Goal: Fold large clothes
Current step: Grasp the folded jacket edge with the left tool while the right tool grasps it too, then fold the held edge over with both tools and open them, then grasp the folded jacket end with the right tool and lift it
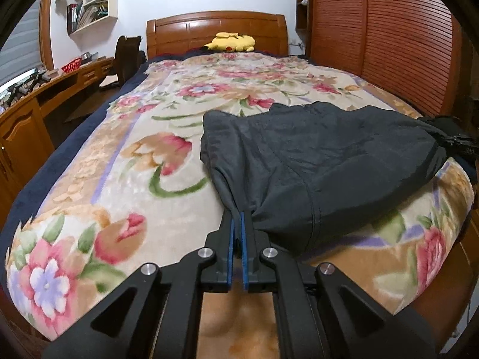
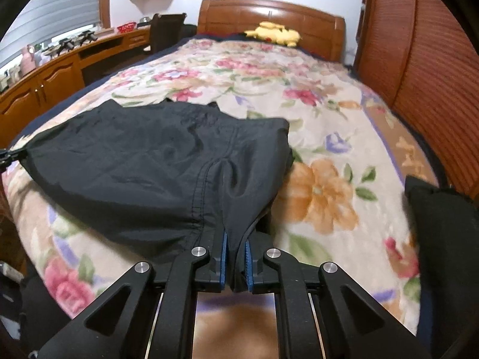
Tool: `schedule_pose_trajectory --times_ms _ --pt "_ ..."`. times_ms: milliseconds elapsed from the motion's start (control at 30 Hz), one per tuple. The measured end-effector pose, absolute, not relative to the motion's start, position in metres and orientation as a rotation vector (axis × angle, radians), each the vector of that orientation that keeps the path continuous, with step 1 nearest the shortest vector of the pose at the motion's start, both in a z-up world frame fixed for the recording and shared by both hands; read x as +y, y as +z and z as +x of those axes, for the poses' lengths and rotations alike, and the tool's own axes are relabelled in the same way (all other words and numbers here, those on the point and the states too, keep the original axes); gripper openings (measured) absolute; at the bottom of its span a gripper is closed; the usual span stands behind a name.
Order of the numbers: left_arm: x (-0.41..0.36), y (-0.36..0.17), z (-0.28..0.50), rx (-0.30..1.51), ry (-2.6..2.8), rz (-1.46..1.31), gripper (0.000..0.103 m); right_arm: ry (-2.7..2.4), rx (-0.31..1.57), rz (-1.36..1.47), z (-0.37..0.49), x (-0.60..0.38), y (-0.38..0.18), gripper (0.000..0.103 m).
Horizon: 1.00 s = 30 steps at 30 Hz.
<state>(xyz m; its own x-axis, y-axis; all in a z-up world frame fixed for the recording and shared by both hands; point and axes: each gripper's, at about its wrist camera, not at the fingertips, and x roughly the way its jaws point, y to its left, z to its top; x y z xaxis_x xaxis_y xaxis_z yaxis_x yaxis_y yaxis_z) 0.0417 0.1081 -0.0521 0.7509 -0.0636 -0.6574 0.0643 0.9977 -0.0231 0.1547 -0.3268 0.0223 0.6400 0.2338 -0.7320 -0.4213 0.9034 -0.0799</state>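
A dark grey garment (image 1: 323,161) lies folded on the floral blanket (image 1: 125,155) near the foot of the bed. My left gripper (image 1: 238,214) is shut on its near left corner, and the cloth is bunched between the blue pads. In the right wrist view the same garment (image 2: 143,161) spreads to the left, and my right gripper (image 2: 235,239) is shut on its near right corner. The right gripper also shows in the left wrist view (image 1: 458,142), at the garment's far right end. The cloth is stretched between the two grippers.
A yellow plush toy (image 1: 232,42) lies by the wooden headboard (image 1: 215,27). A wooden desk (image 1: 36,101) and a chair (image 1: 127,56) stand left of the bed. A slatted wooden wardrobe (image 1: 389,45) stands on the right. Another dark cloth (image 2: 443,239) lies at the bed's right edge.
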Motion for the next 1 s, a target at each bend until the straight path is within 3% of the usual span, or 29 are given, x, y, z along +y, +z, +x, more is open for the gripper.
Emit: schedule_pose_trajectory --times_ms 100,200,267,333,400,467,567,1000 --pt "0.106 -0.055 0.041 0.722 -0.071 0.010 0.006 0.362 0.819 -0.234 0.154 -0.328 0.013 0.007" --pt "0.108 -0.055 0.036 0.722 -0.072 -0.004 0.017 0.332 0.825 -0.196 0.157 -0.333 0.006 0.013" --pt "0.109 -0.051 0.030 0.706 -0.086 -0.024 0.026 0.299 0.827 -0.183 0.159 -0.336 0.002 0.023" --pt "0.108 -0.047 0.024 0.691 -0.083 -0.020 0.034 0.276 0.824 -0.176 0.159 -0.337 0.001 0.046" --pt "0.103 -0.044 0.019 0.681 -0.088 -0.006 0.037 0.275 0.811 -0.149 0.157 -0.339 0.002 0.061" --pt "0.096 -0.040 0.014 0.672 -0.105 -0.004 0.045 0.264 0.794 -0.134 0.155 -0.340 0.004 0.070" --pt "0.083 -0.036 0.013 0.661 -0.136 -0.011 0.052 0.276 0.790 -0.114 0.152 -0.340 0.003 0.073" --pt "0.006 -0.053 0.046 0.662 -0.218 0.000 0.054 0.257 0.798 -0.087 0.171 -0.334 -0.031 0.080"
